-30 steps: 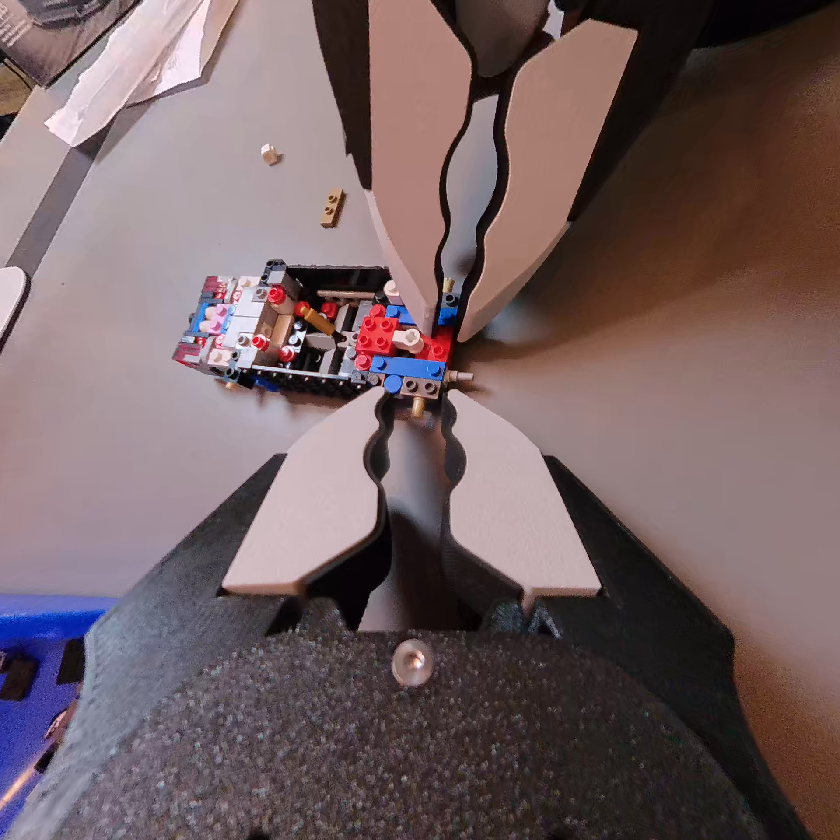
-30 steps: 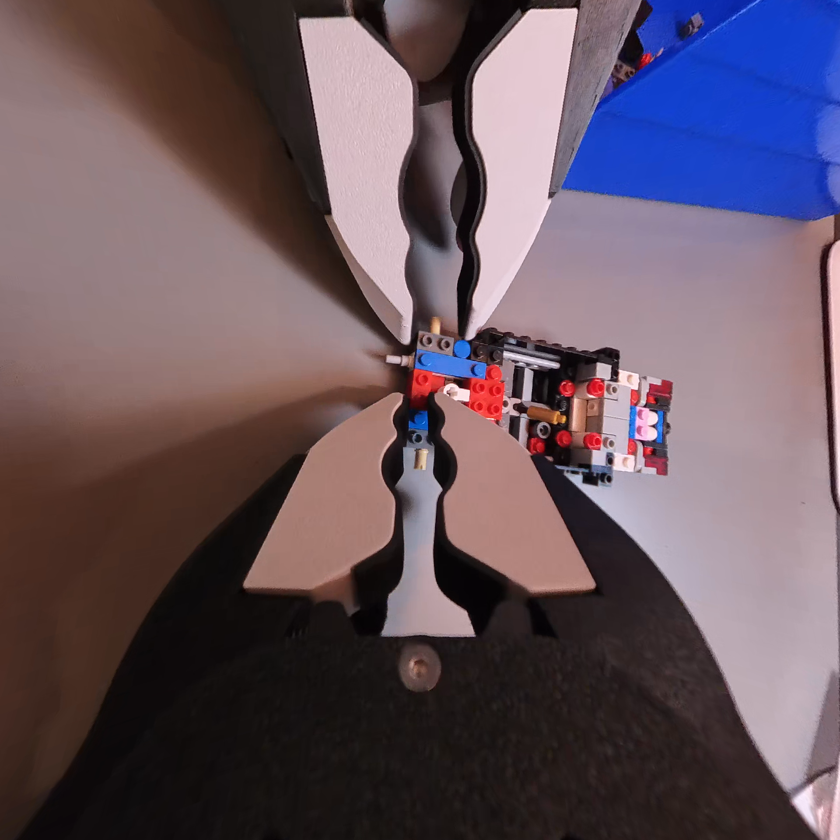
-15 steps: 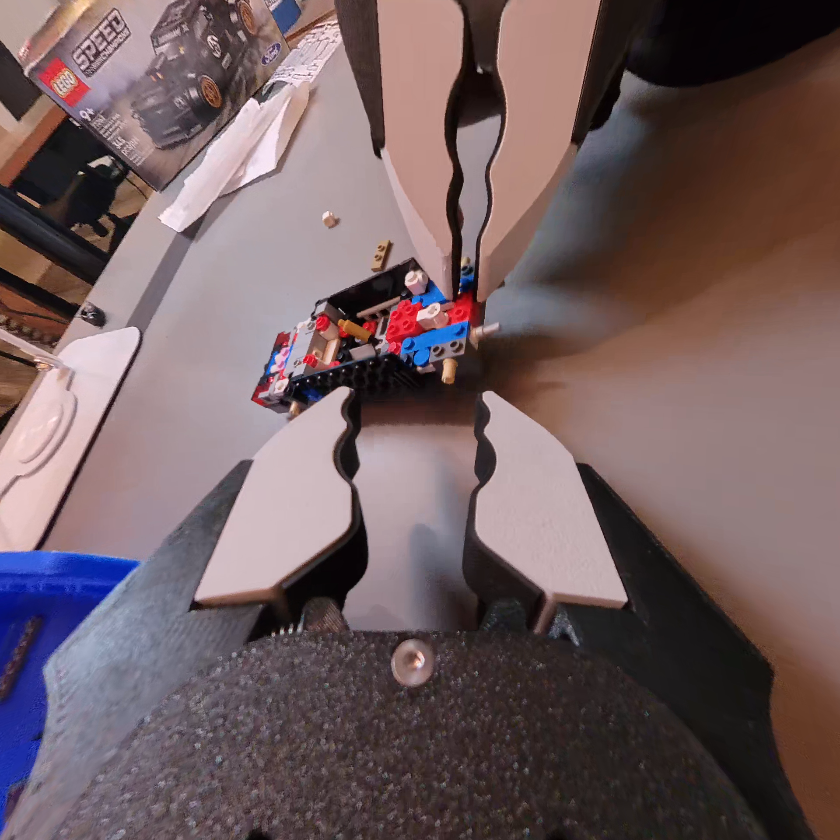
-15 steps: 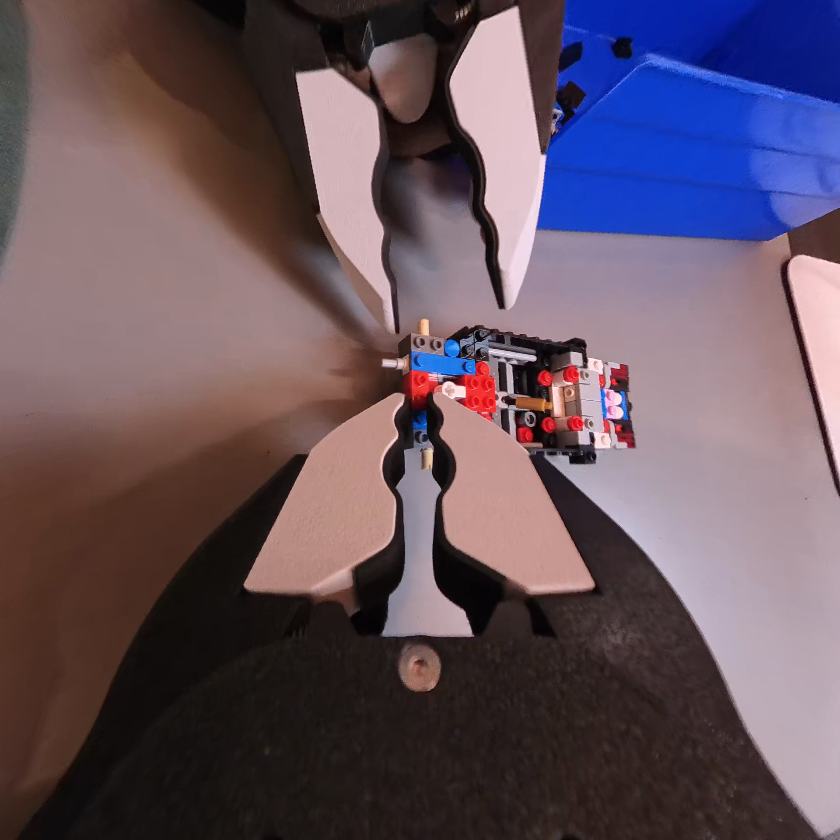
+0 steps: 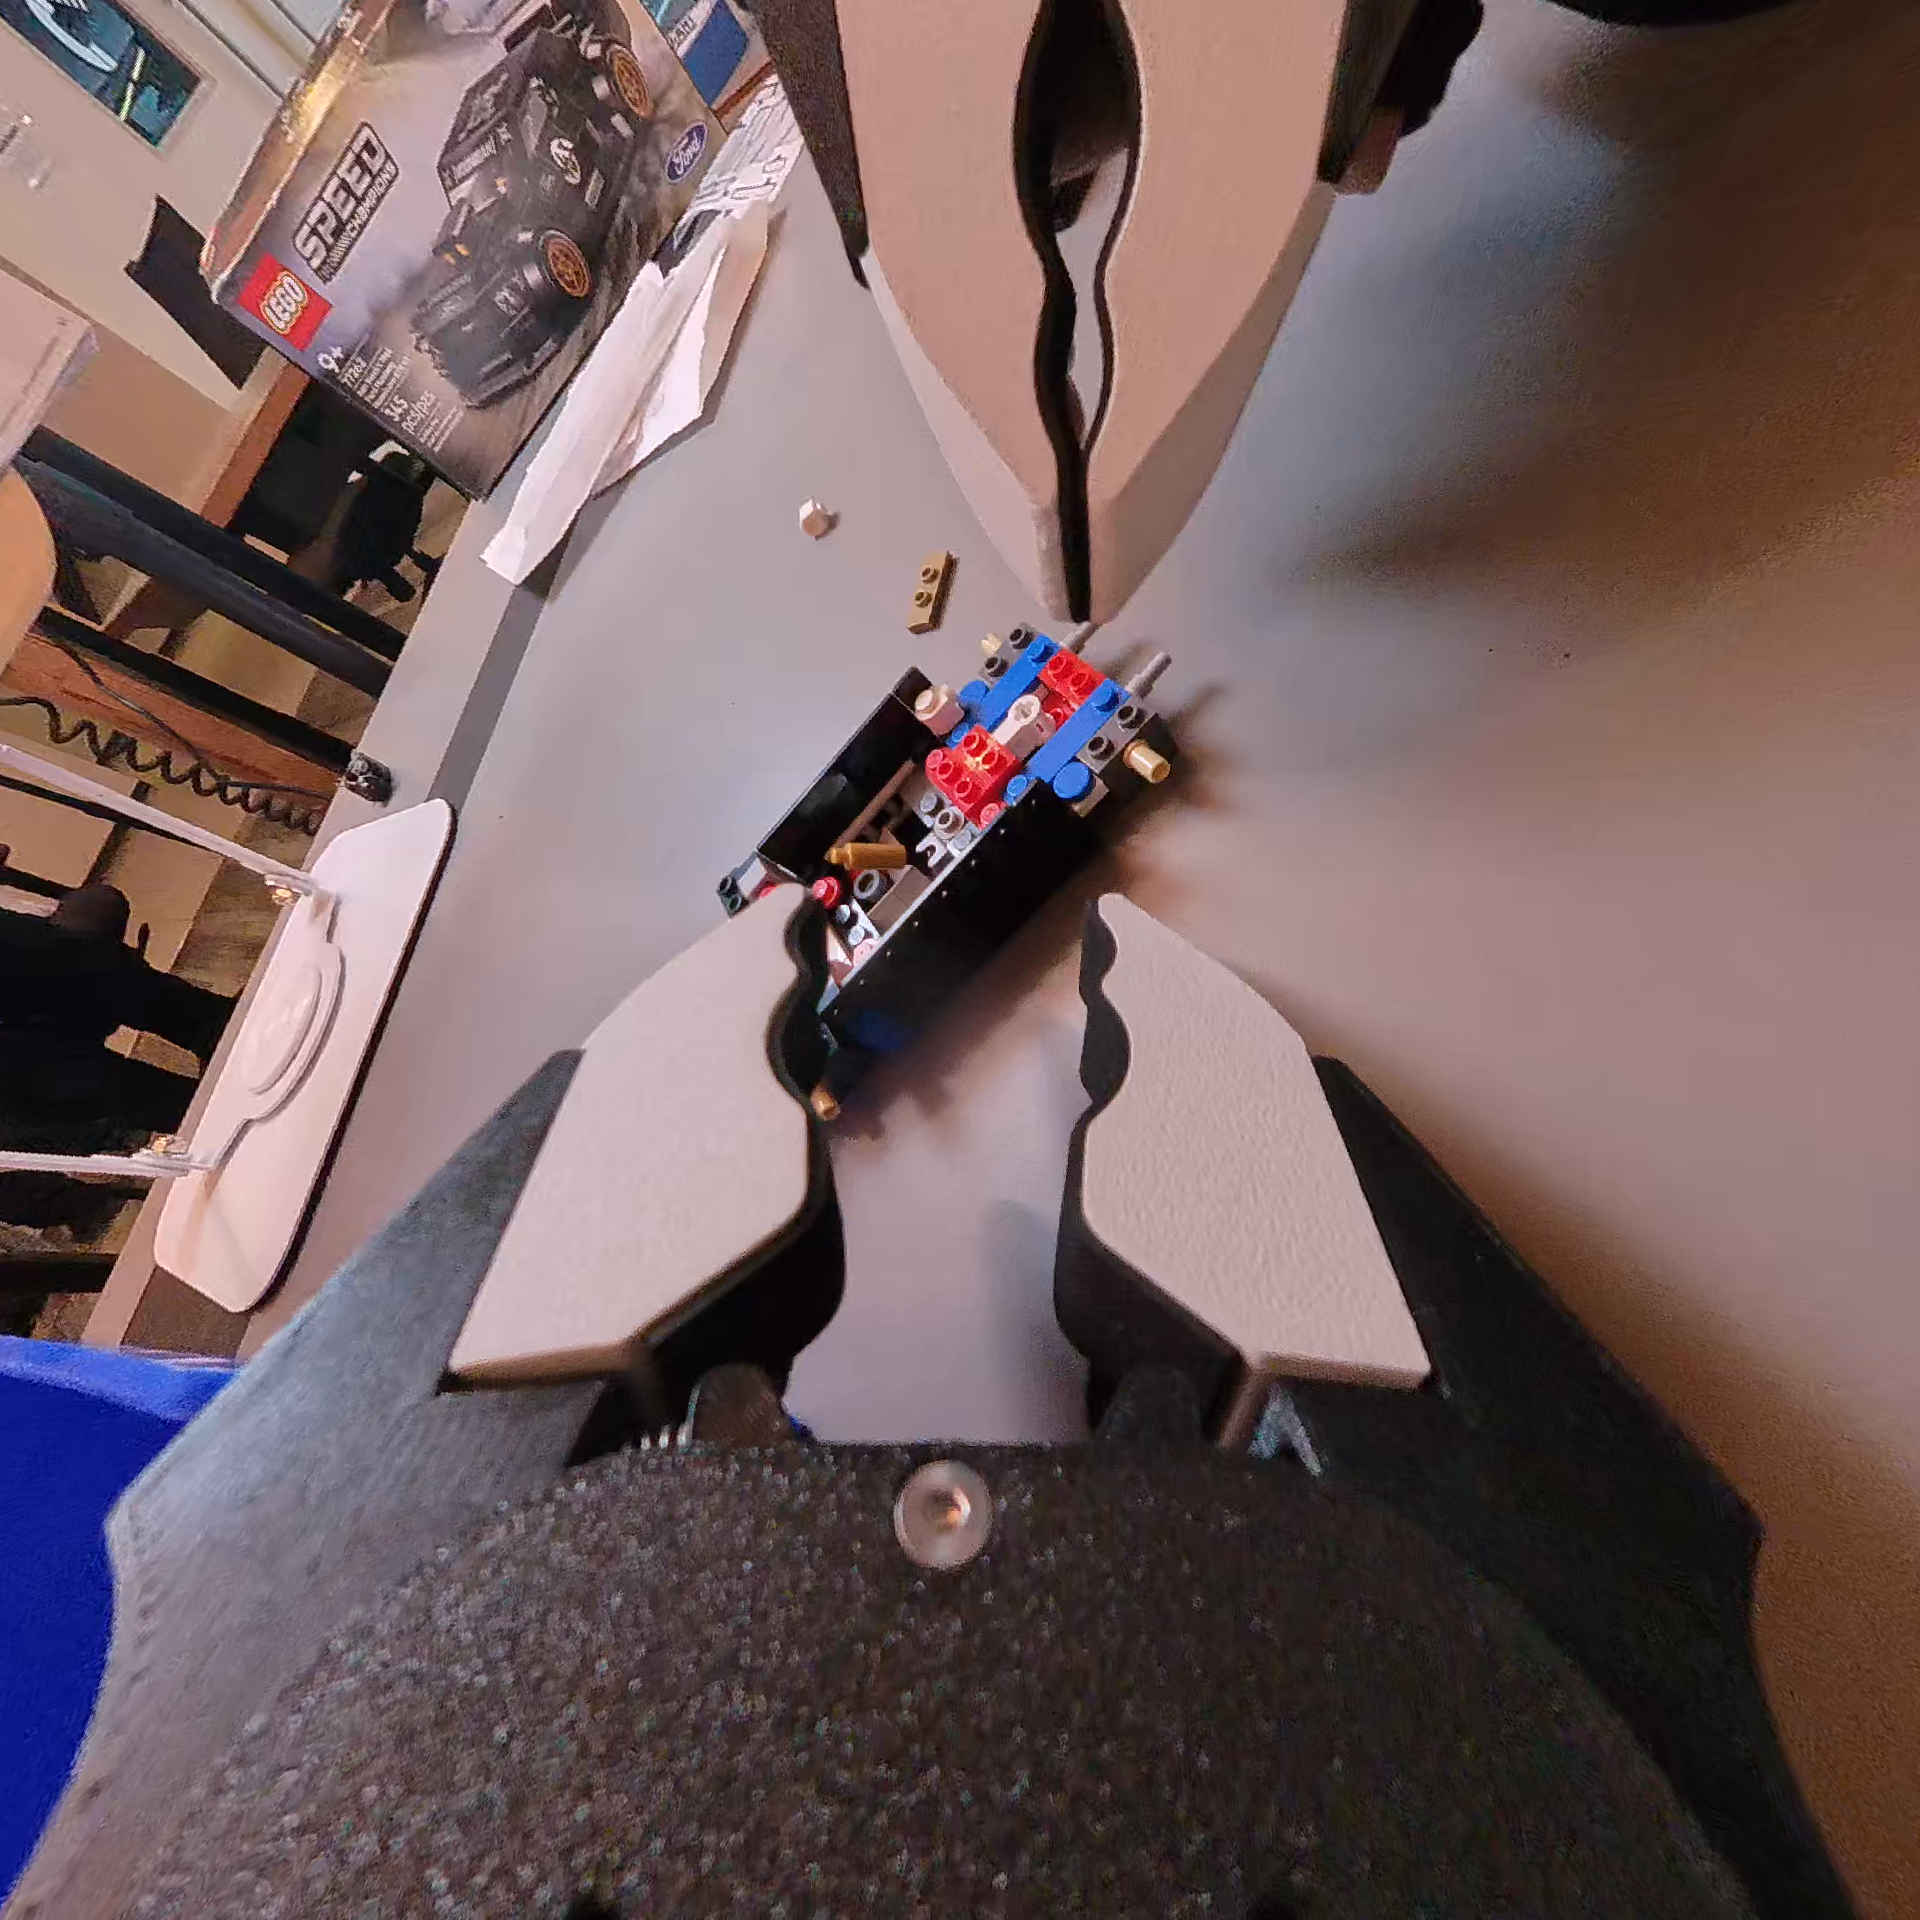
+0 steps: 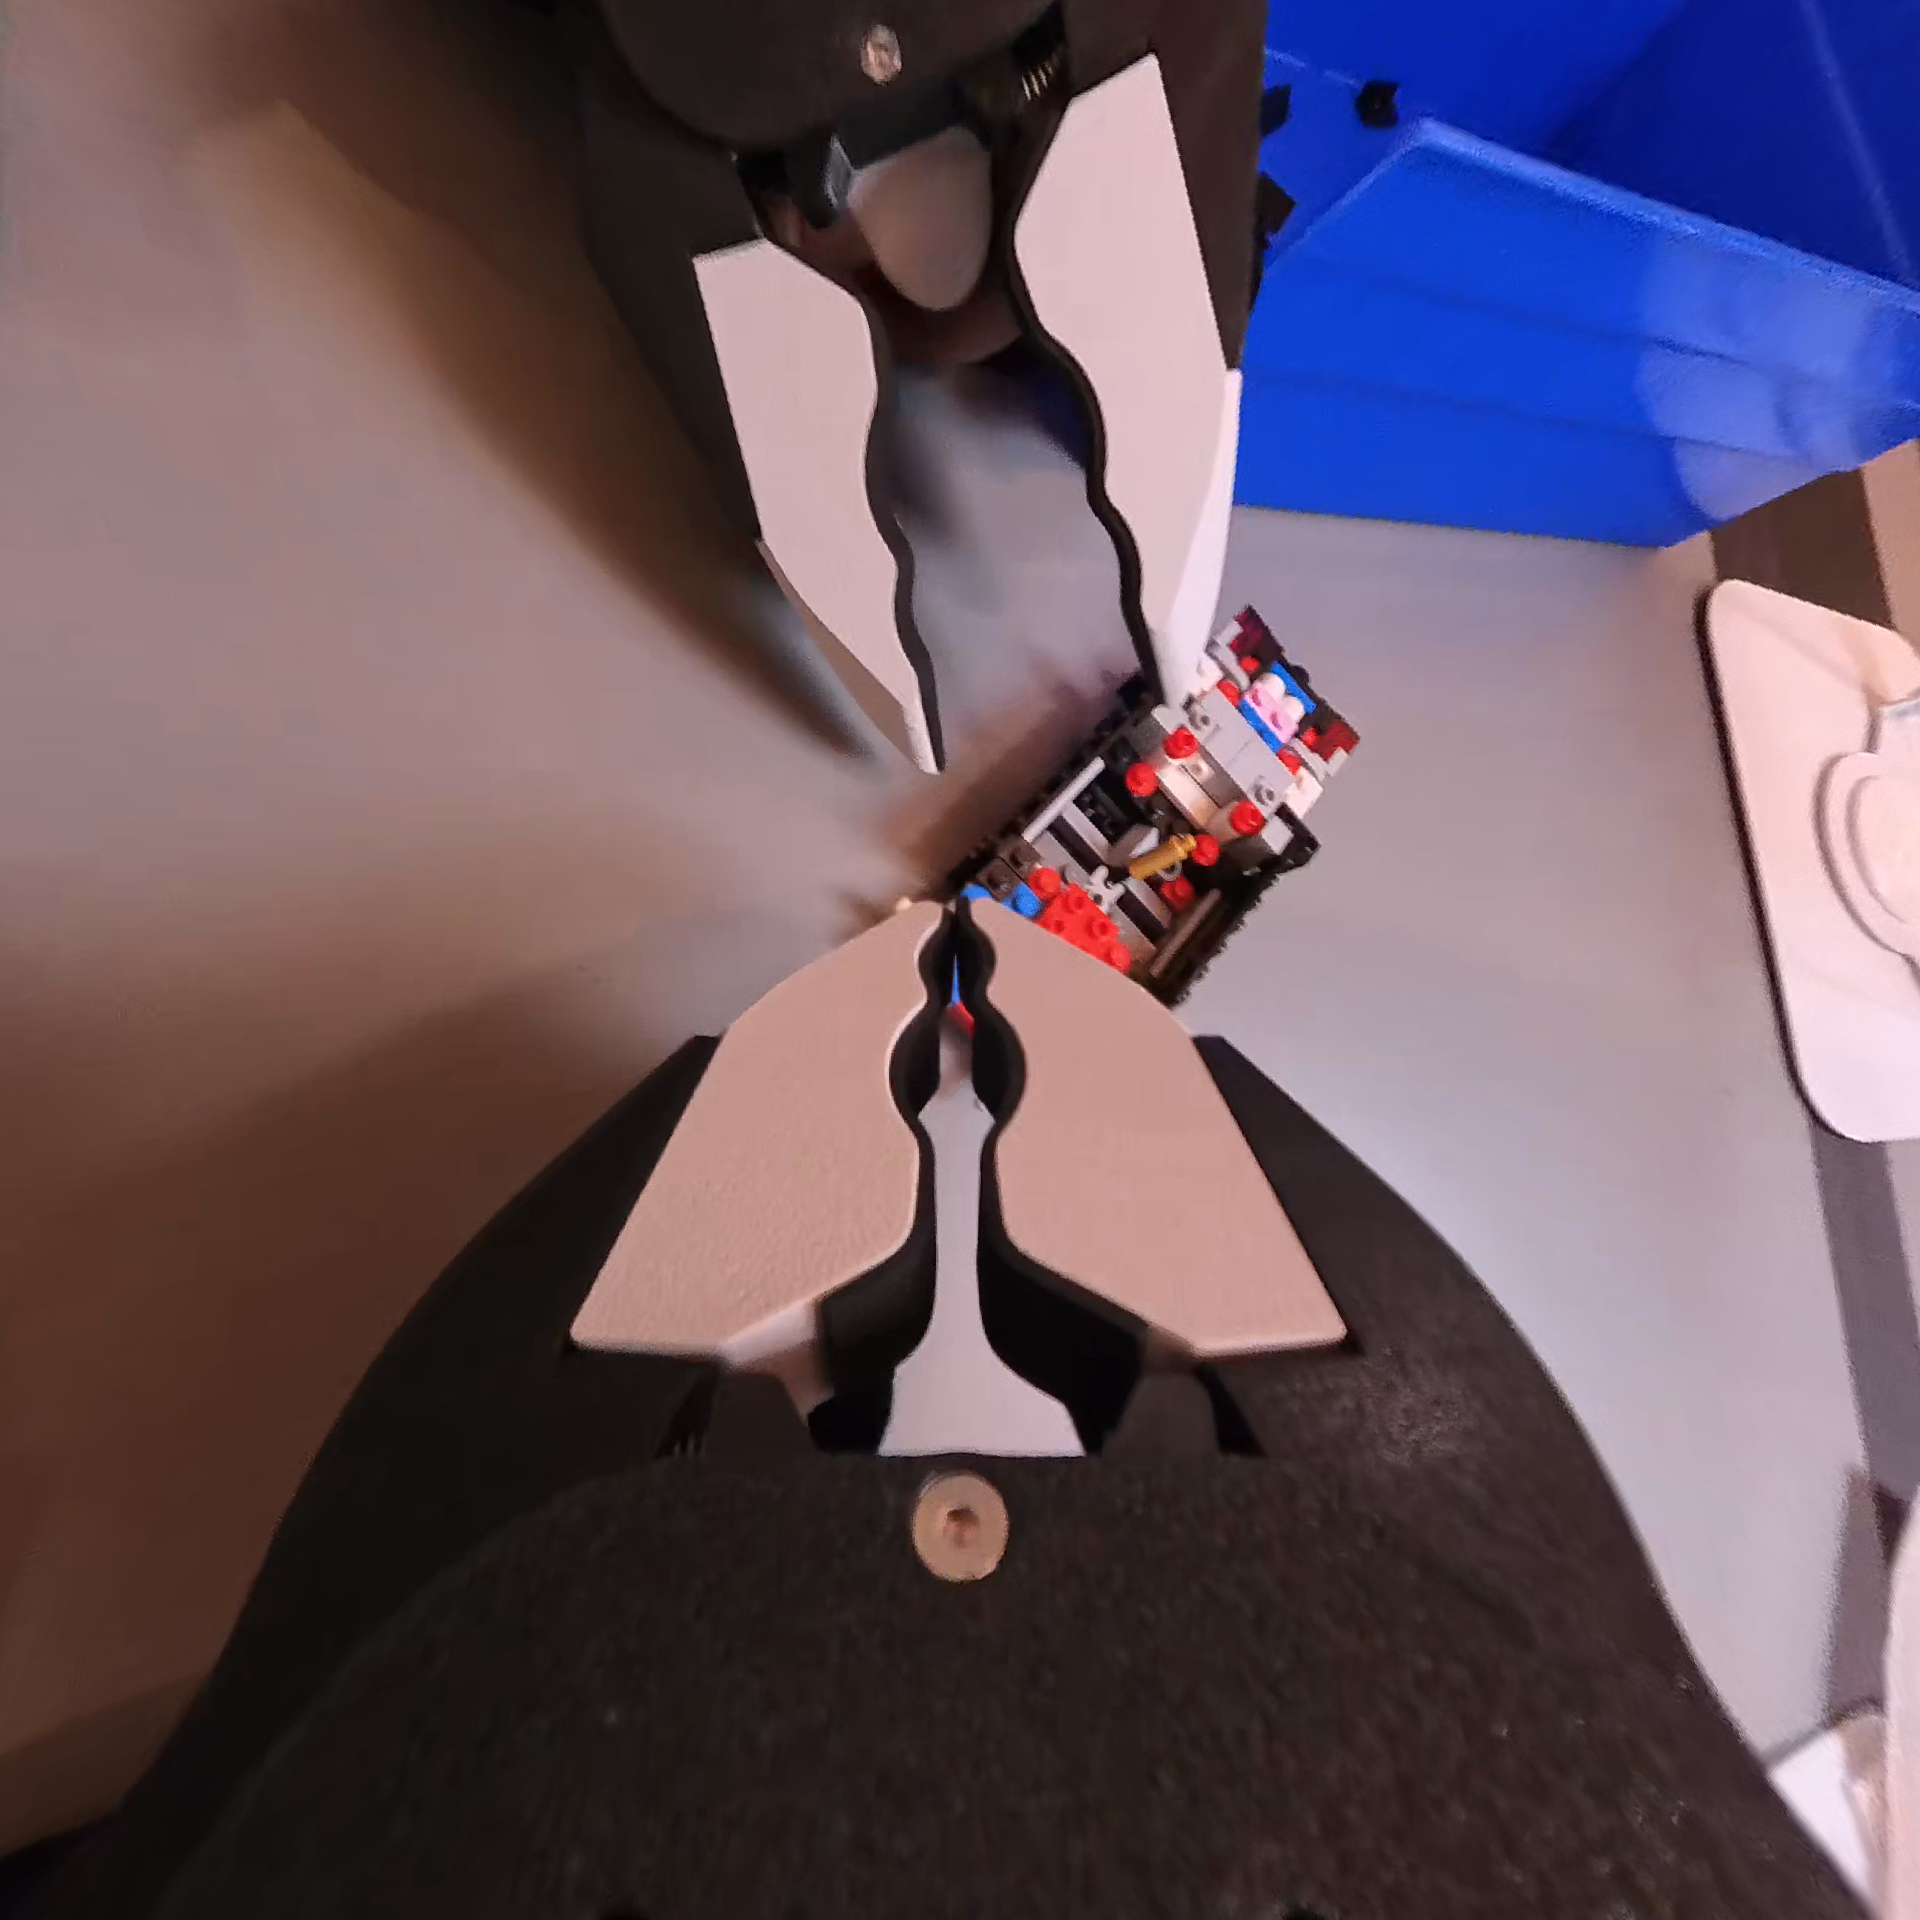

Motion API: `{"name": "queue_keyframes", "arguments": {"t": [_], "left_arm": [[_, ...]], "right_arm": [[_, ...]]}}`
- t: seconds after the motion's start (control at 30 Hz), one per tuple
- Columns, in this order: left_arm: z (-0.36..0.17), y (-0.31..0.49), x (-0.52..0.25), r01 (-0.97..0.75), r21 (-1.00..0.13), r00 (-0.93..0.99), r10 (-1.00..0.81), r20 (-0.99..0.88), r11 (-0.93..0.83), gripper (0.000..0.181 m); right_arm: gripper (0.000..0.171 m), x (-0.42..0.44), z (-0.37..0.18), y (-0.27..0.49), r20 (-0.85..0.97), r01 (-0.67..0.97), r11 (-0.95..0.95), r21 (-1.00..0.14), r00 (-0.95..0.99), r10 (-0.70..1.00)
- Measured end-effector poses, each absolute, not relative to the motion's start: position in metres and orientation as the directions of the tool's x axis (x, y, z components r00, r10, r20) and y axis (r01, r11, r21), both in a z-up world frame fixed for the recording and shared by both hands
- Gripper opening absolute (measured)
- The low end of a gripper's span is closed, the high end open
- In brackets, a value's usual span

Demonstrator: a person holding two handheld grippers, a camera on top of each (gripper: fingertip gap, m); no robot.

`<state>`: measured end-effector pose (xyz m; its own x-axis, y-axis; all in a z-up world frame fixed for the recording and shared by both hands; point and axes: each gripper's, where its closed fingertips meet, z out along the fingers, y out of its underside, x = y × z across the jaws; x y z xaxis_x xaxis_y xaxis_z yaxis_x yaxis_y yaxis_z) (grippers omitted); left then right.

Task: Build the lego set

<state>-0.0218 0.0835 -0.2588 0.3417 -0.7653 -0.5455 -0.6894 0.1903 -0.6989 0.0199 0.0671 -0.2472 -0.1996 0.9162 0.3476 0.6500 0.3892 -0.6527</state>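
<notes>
Half-built: black-walled chassis [image 5: 940, 831] on the grey table [image 5: 644, 707], bricks filling its floor, no wheels or bodywork yet; right gripper [image 6: 958, 914] pinched narrow on its far blue-red end, left gripper [image 5: 940, 925] wide at the near end; loose tan plate [image 5: 931, 592] beyond.

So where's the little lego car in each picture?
Left wrist view: lego car in the middle, slanting, just beyond the open left gripper.
Right wrist view: car right of centre, beyond the shut right gripper.
Shared landmark: blue bin.
</notes>
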Motion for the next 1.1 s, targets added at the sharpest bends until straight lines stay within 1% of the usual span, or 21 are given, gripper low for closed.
{"name": "queue_keyframes", "arguments": {"t": [0.1,0.13,0.23,0.43,0.57,0.73,0.87,0.97,1.1], "left_arm": [[-0.261,0.083,-0.023,-0.697,-0.692,0.339,-0.765,-0.548,0.187,0.045],[-0.262,0.083,-0.023,-0.701,-0.688,0.336,-0.764,-0.550,0.188,0.045],[-0.264,0.083,-0.023,-0.704,-0.684,0.328,-0.767,-0.552,0.190,0.045],[-0.265,0.083,-0.022,-0.707,-0.681,0.325,-0.768,-0.552,0.190,0.044],[-0.267,0.084,-0.021,-0.714,-0.674,0.321,-0.767,-0.556,0.189,0.042],[-0.267,0.085,-0.021,-0.715,-0.674,0.326,-0.764,-0.557,0.186,0.040],[-0.268,0.085,-0.021,-0.717,-0.672,0.327,-0.762,-0.559,0.186,0.039],[-0.268,0.085,-0.021,-0.717,-0.671,0.326,-0.759,-0.564,0.190,0.038],[-0.268,0.085,-0.021,-0.717,-0.669,0.323,-0.758,-0.567,0.195,0.038]], "right_arm": [[0.000,0.027,-0.254,0.075,0.369,0.681,0.397,-0.615,-0.196,0.909],[0.011,0.029,-0.257,0.077,0.363,0.693,0.394,-0.604,-0.200,0.910],[0.018,0.032,-0.265,0.079,0.361,0.715,0.396,-0.577,-0.211,0.908],[0.018,0.030,-0.277,0.082,0.402,0.730,0.473,-0.493,-0.291,0.868],[0.017,0.030,-0.278,0.084,0.367,0.738,0.526,-0.423,-0.391,0.844],[0.017,0.031,-0.278,0.083,0.258,0.741,0.485,-0.464,-0.411,0.875],[0.015,0.030,-0.274,0.062,0.132,0.717,0.402,-0.569,-0.403,0.905],[0.016,0.032,-0.267,0.063,0.125,0.699,0.371,-0.611,-0.377,0.918],[0.016,0.035,-0.267,0.065,0.144,0.709,0.385,-0.590,-0.377,0.915]]}}
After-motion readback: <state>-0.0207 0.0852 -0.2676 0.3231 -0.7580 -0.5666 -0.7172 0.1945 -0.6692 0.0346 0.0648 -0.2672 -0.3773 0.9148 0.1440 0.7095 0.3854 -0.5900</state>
